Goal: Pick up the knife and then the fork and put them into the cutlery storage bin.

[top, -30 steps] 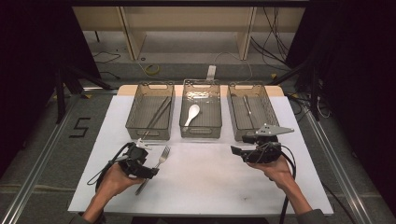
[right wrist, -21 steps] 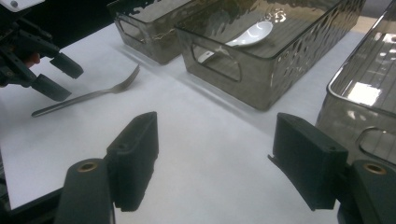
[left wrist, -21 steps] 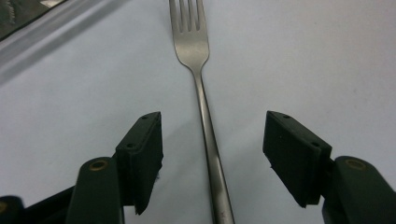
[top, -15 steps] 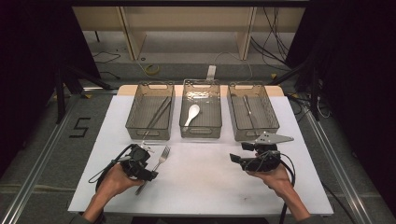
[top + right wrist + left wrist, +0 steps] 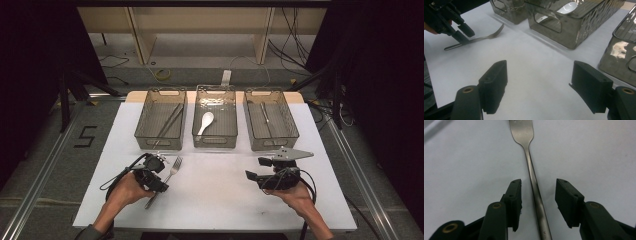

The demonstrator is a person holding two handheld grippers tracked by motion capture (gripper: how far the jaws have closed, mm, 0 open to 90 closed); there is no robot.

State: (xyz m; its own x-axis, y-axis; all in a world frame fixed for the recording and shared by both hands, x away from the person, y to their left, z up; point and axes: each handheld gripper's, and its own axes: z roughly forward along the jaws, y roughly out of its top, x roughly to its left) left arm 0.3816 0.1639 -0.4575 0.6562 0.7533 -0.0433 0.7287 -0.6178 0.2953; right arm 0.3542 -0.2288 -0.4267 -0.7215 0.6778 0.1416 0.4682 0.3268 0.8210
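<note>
Surface: white sheet (image 5: pixel 220 200) on the table, with dark floor around it and three clear grey plastic bins in a row at its far side.
Thing in hand: the flat steel fork (image 5: pixel 530 170) lies on the sheet, in front of the left bin (image 5: pixel 161 120), tines toward the bins.
Left gripper (image 5: pixel 537 195): we have just been closing its jaws; the fork handle runs between the pads, but both pads are apart from it, so nothing is held.
Right gripper (image 5: pixel 539 82): wide open above bare sheet, holding nothing.
How we do it well: keep the handle centred, pads low at the sheet, then close evenly before lifting.
Risk: we judge the thin handle may slip or turn if one pad touches first.
</note>
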